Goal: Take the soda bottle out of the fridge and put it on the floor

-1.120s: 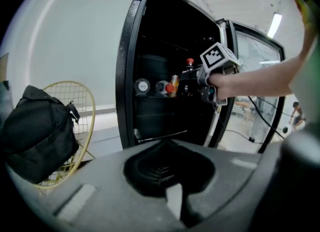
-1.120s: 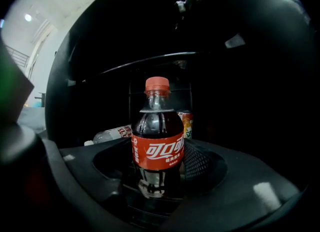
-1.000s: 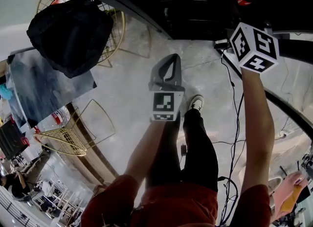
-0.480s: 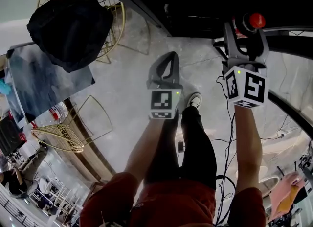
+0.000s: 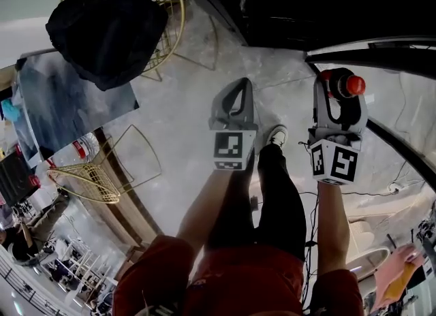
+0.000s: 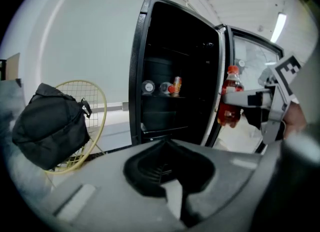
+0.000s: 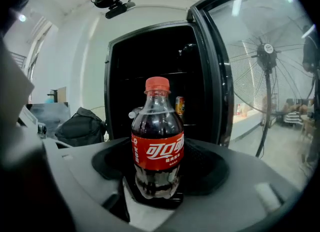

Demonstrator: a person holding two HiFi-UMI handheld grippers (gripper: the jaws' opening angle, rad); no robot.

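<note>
Right gripper view: soda bottle (image 7: 157, 141) upright, red cap at 12 o'clock, long axis vertical. Right gripper (image 7: 156, 186) clamps it low on body, jaws set wide around it. Bottle clear of open fridge (image 7: 120, 91), in air above floor (image 5: 177, 124), at 2 o'clock in head view. Likely full: moderate weight, smooth plastic, slightly squashy, maybe slick from cold. Hold below label looks sound; cap-up pose suits setting on base. Left gripper (image 5: 235, 100), at 9 o'clock of bottle, closed and empty.
</note>
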